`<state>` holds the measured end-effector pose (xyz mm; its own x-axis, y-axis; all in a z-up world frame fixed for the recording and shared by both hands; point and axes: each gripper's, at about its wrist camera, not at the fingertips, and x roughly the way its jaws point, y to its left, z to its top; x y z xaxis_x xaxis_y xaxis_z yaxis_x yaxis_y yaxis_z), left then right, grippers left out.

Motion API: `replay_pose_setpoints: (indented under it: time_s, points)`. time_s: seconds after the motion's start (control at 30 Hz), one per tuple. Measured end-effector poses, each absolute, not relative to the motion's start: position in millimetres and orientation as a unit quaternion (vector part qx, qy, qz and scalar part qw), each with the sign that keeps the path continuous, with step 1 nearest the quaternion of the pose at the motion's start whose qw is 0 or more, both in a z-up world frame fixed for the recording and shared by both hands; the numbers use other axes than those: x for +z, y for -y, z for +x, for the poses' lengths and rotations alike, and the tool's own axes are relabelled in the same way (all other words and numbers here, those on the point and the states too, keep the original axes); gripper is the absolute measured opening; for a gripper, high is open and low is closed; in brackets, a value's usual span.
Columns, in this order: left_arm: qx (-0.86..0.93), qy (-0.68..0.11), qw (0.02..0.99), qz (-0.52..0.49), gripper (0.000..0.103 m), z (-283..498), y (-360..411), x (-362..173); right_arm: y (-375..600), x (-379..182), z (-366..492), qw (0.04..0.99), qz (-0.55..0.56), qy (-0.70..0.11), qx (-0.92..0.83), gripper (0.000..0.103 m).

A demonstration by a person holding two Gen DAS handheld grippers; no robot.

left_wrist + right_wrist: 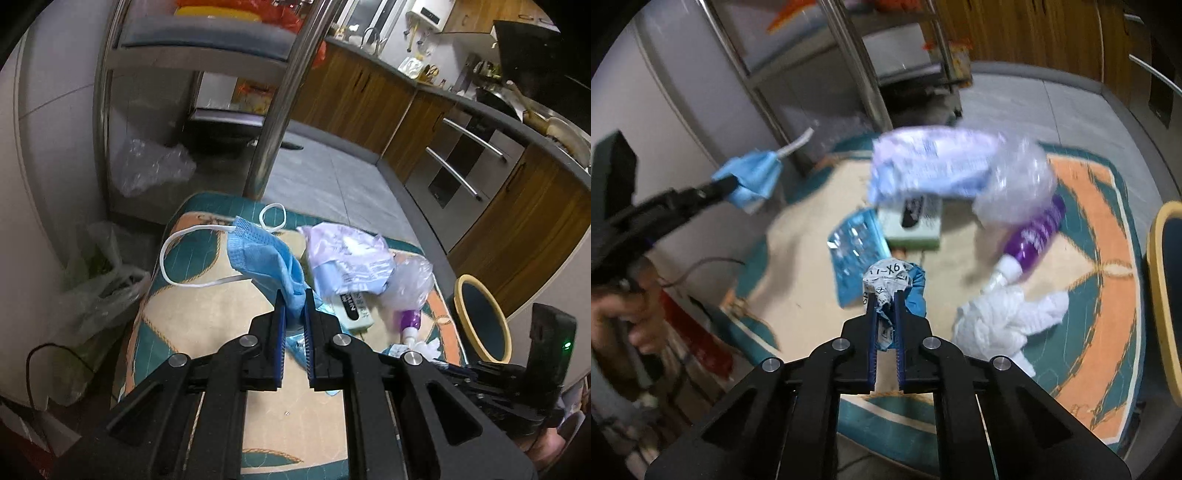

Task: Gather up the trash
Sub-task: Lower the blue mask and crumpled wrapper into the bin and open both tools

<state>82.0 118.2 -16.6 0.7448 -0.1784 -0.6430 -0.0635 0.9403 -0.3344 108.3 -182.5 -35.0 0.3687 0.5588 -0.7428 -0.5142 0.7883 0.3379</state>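
My left gripper point(293, 299) is shut on a blue face mask point(266, 254), lifted above the patterned rug point(207, 317) with its white ear loops dangling. The right wrist view shows the same mask point(753, 177) at the left, pinched in the left gripper's fingertips. My right gripper point(885, 299) is shut on a crumpled printed paper point(886, 277) with a blue scrap bunched against it. On the rug lie a pale plastic wrapper point(931, 162), a white-and-green box point(916, 221), a blue foil pack point(855, 247), a purple bottle point(1034, 236) and a white tissue point(1004, 325).
A round bin with a tan rim point(480, 317) stands off the rug's right edge. A steel shelf leg point(280, 122) rises behind the rug. Plastic bags point(99, 291) sit on the floor at the left. Wooden kitchen cabinets point(517, 229) line the right side.
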Motion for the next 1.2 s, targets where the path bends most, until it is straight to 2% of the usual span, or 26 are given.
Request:
replay_pose_setpoints:
  time_s: [0.23, 0.53, 1.2]
  points:
    - [-0.048, -0.343, 0.921, -0.177, 0.008, 80.1, -114.3, -15.0, 201.5, -20.1, 113.0, 0.842, 0.051, -0.437, 0.312, 0.009]
    - [-0.121, -0.318, 0.926, -0.165, 0.008, 85.1, -71.7, -3.6, 261.2, -6.1, 119.5, 0.870, 0.107, -0.406, 0.259, 0.009]
    - [-0.272, -0.334, 0.899, -0.083, 0.008, 99.4, 82.3, 6.9, 380.7, -6.1, 109.7, 0.901, 0.170, -0.376, 0.135, 0.009]
